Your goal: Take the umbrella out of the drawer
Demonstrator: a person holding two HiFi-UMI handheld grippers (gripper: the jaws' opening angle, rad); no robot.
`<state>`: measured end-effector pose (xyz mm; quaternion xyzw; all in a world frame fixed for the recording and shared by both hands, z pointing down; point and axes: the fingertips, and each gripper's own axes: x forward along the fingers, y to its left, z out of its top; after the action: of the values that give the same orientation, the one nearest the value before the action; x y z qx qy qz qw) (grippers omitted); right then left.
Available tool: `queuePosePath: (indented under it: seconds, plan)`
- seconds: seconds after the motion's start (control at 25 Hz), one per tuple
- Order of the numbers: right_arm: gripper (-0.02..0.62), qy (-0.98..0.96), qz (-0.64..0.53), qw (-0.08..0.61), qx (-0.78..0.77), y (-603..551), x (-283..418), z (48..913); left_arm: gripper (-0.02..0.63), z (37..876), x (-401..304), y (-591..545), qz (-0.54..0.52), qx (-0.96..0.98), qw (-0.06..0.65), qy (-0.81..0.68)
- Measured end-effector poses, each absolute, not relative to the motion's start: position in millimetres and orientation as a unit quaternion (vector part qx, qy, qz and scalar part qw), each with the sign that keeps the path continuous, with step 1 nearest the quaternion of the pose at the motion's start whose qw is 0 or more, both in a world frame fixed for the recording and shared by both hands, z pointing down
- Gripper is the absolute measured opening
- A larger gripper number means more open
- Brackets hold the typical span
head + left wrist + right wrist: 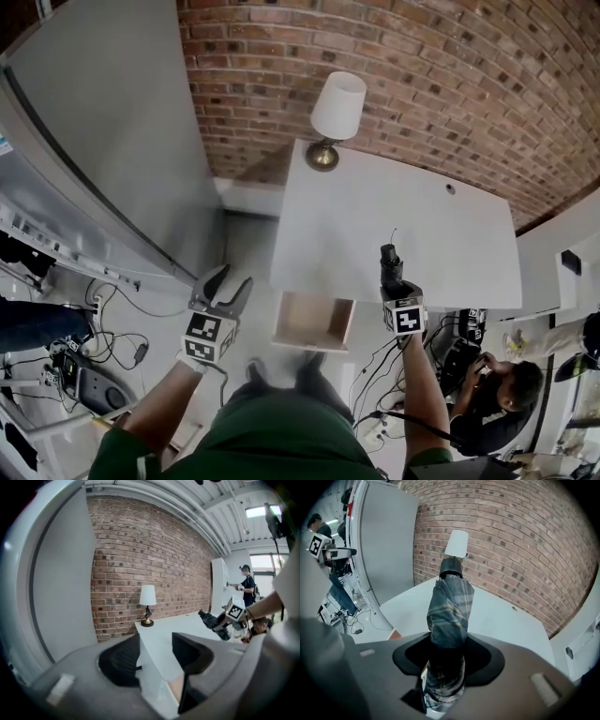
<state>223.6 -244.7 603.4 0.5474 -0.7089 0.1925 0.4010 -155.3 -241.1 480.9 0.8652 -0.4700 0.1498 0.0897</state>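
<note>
A folded plaid umbrella with a black cap sticks out between the jaws of my right gripper, which is shut on its lower part. In the head view the umbrella and right gripper hover over the front edge of the white table, right of the open drawer. The drawer shows a bare wooden bottom. My left gripper hangs left of the drawer, open with nothing in it. In the left gripper view its jaws frame the table corner, and the umbrella shows at right.
A lamp with a white shade stands at the table's back edge by the brick wall. A tall grey panel rises at left. Cables lie on the floor, and a person crouches at lower right.
</note>
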Motion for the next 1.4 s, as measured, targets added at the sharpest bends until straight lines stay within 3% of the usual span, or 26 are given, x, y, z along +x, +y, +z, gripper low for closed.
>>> queuePosePath:
  seconds: [0.56, 1.16, 1.4]
  plan:
    - [0.190, -0.708, 0.200, 0.457, 0.500, -370.8, 346.8, 650.7, 0.215, 488.5, -84.0, -276.2, 0.179, 0.817, 0.099, -0.539]
    - [0.195, -0.691, 0.264, 0.505, 0.445, -426.3, 381.0, 723.6, 0.213, 489.8, -53.0, -287.9, 0.202, 0.773, 0.107, -0.592]
    - [0.221, -0.684, 0.272, 0.493, 0.465, -430.9, 383.0, 728.9, 0.213, 486.7, -56.4, -288.9, 0.204, 0.770, 0.106, -0.596]
